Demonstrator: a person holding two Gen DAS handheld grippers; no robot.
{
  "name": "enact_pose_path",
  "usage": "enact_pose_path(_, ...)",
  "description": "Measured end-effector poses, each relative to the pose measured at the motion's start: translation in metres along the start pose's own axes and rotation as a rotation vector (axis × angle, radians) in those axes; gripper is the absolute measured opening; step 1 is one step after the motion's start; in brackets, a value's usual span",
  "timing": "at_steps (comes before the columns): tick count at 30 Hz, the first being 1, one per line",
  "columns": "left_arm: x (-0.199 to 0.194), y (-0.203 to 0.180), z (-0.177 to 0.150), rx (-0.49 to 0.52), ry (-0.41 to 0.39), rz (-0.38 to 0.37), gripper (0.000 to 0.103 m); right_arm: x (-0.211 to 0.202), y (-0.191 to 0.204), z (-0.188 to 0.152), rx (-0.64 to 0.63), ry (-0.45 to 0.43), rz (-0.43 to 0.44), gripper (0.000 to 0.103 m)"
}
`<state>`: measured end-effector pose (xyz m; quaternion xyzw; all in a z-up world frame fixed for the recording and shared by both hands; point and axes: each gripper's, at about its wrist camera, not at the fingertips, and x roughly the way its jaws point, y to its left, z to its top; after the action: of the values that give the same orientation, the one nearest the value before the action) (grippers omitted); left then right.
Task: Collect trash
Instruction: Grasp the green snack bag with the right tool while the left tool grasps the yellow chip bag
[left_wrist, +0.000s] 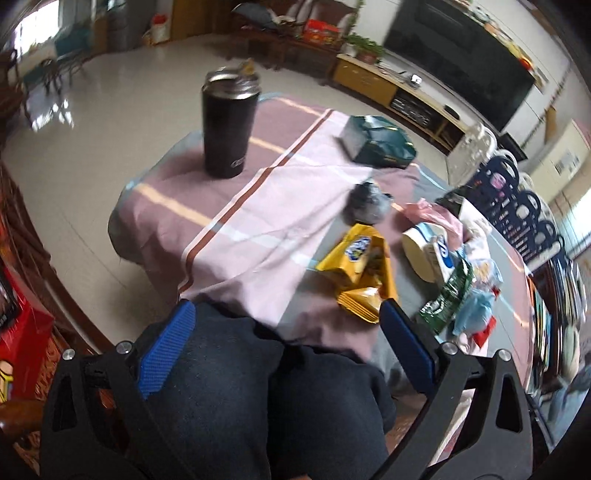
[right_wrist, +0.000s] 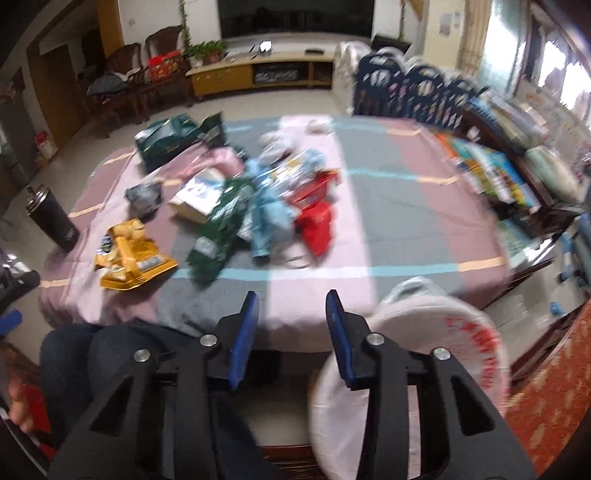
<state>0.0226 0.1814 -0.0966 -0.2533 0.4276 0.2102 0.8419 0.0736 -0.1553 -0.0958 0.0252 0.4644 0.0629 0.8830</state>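
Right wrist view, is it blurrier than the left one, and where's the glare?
Right wrist view: motion-smeared, worst on the wrapper pile and right edge. Left wrist view: sharper, black tumbler fairly crisp; window glare on the floor at far left. Both bend with fisheye distortion.

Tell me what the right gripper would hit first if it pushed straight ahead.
Probably nothing at first: the right gripper, jaws open, points over bare tablecloth. The red wrapper lies nearest that line, though depth is unclear.
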Motion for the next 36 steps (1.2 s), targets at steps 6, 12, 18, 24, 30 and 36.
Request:
enact_pose_path(6, 0.033, 0.004, 0.001, -0.023, 0.015, 0.035, 0.081, 0.039, 0.052, 0.022, -0.061, 0.016, 0.098, 0.052)
enact_pose_path(12, 0.046, 0.001, 0.000, -0.013, -0.011, 0.001, 0.091, 0.095, 0.074, 0.046, -0.024, 0.099, 0.095, 0.059)
enact_pose_path(18, 0.066, -0.006, -0.006, -0.001, 0.006, -0.080, 0.095, 0.132, 0.076, 0.048, -0.039, 0.170, 0.103, 0.010)
enact_pose_path(24, 0.072, -0.023, -0.014, 0.085, -0.029, -0.047, 0.096, 0.100, 0.059, 0.032, -0.011, 0.090, 0.159, 0.006)
enact_pose_path(30, 0.062, -0.041, -0.001, 0.153, -0.100, 0.013, 0.096, 0.080, 0.049, 0.015, -0.058, 0.058, 0.124, 0.006)
enact_pose_path(36, 0.080, -0.072, 0.032, 0.100, -0.037, -0.066, 0.099, 0.091, 0.045, 0.000, -0.044, 0.136, 0.100, 0.006)
